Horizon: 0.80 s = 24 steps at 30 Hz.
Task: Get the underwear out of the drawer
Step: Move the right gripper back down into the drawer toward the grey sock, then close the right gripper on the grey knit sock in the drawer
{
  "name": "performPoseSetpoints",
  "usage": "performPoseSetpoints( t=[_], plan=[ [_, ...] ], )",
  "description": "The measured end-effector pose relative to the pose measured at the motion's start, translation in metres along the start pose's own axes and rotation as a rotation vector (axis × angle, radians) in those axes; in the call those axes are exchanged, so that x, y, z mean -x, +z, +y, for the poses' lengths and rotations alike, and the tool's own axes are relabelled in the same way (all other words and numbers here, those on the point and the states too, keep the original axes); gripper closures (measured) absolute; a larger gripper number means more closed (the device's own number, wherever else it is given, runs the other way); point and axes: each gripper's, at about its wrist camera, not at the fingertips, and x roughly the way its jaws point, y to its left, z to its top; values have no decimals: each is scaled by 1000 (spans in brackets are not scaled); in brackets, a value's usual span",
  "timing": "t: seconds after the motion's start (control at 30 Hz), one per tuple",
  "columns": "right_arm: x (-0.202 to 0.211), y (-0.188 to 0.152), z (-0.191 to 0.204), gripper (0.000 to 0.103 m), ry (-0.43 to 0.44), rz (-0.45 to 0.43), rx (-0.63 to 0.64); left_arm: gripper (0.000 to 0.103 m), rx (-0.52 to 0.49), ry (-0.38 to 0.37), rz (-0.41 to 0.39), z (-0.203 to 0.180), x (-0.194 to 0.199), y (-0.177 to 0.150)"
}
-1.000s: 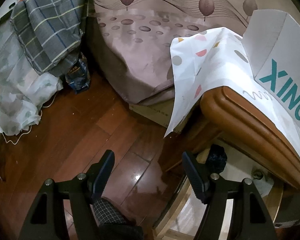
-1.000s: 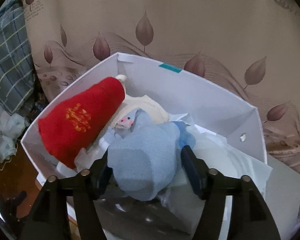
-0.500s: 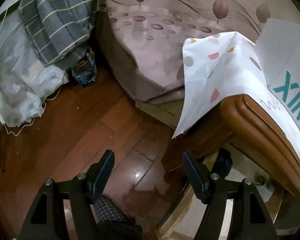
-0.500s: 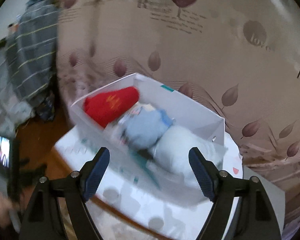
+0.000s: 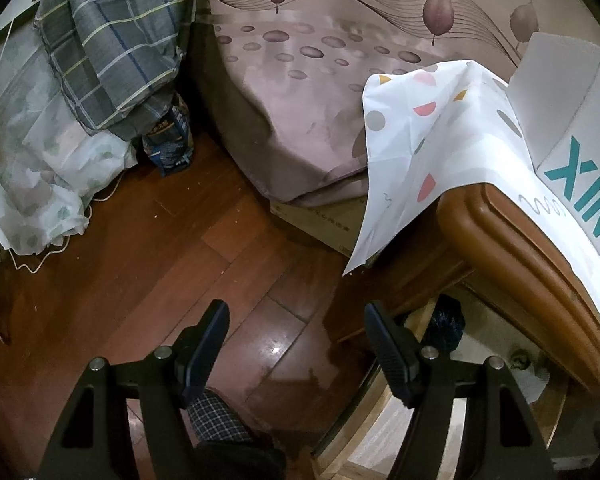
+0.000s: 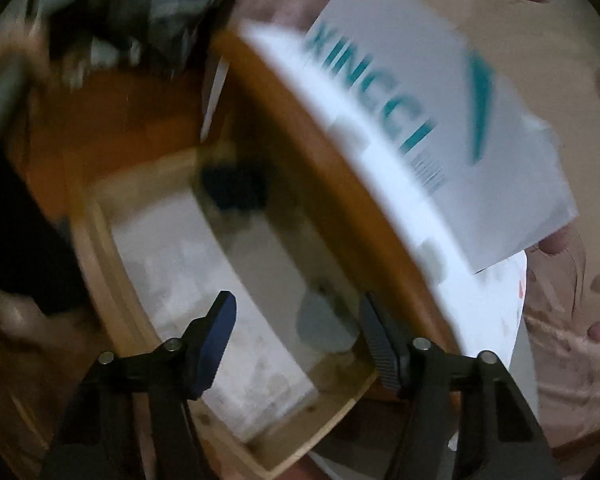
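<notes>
R gripper (image 6: 298, 332) hangs over the open drawer (image 6: 112, 280), jaws apart w/ nothing between, just been closing some. Dark underwear (image 6: 236, 188) sits at drawer's far end. L gripper (image 5: 296, 334) wide, empty, above wood floor (image 5: 140, 272).

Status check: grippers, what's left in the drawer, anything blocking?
Right gripper empty, just been closing, over open drawer. Left gripper open, idle. Dark bundle at drawer's back. Nothing blocking.
</notes>
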Motion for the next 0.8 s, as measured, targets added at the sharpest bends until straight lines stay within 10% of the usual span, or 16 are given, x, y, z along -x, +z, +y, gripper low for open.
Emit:
performPoseSetpoints(
  t=[0.8],
  plan=[
    [-133, -45, 21, 47, -85, 101, 227, 31, -94, 29, -5, -18, -2, -5]
  ],
)
